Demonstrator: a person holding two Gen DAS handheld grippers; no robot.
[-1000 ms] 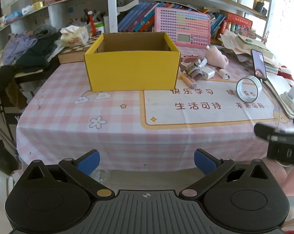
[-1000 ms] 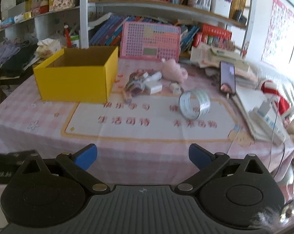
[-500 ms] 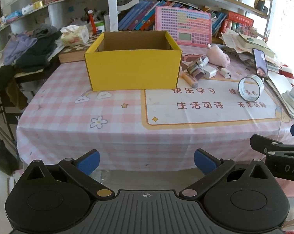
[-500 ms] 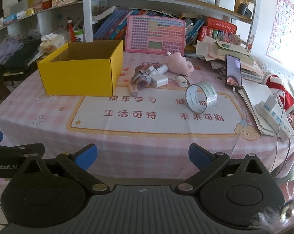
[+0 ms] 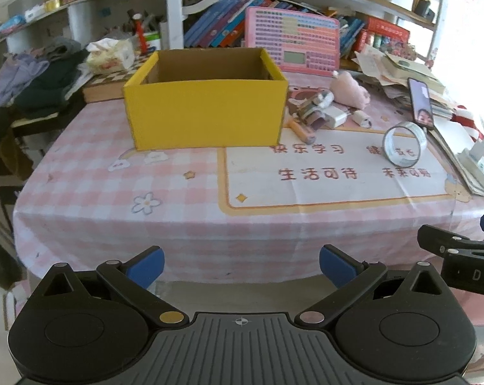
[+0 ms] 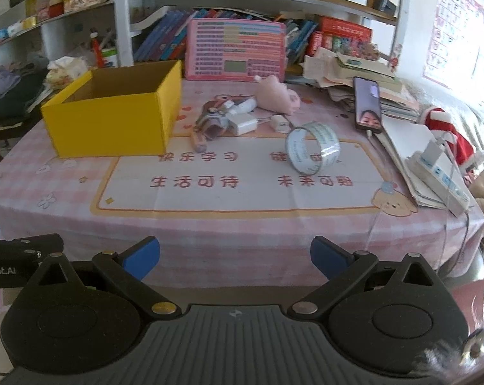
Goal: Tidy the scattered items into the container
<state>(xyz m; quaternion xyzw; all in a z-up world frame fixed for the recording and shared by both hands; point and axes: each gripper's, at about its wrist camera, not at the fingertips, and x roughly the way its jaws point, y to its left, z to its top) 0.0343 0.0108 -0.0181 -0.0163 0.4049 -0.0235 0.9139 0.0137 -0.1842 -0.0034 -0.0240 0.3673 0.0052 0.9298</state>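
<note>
Over the last second both grippers have drawn in toward the near edge of the pink-checked tabletop (image 5: 178, 192); the box and the scattered things now show larger and sharper in each wrist view. By my reading this is the approach before a first pick, since nothing on the cloth has shifted and the box shows no items inside from these angles.

Going left to right: the open yellow cardboard box (image 5: 206, 112) stands at the back left of the tabletop. Just beside its right wall lies a cluster: a short orange-handled tool (image 6: 198, 141), a grey-and-purple bundle of small gadgets (image 6: 213, 122), a white charger block (image 6: 243, 123) and a smaller white plug (image 6: 280, 124). Behind them rests a pink plush toy (image 6: 275, 94). Further right, apart from the cluster, a roll of clear tape (image 6: 312, 150) stands on its edge on the printed mat. A black phone (image 6: 367, 106) leans on the paper stack at the far right.

The left gripper (image 5: 242, 264) hangs short of the table edge, facing the box, its blue-tipped fingers (image 5: 146, 264) spread wide and holding nothing. The right gripper (image 6: 235, 256) is likewise spread wide and empty, touching nothing, aimed roughly toward the cluster and tape.
</note>
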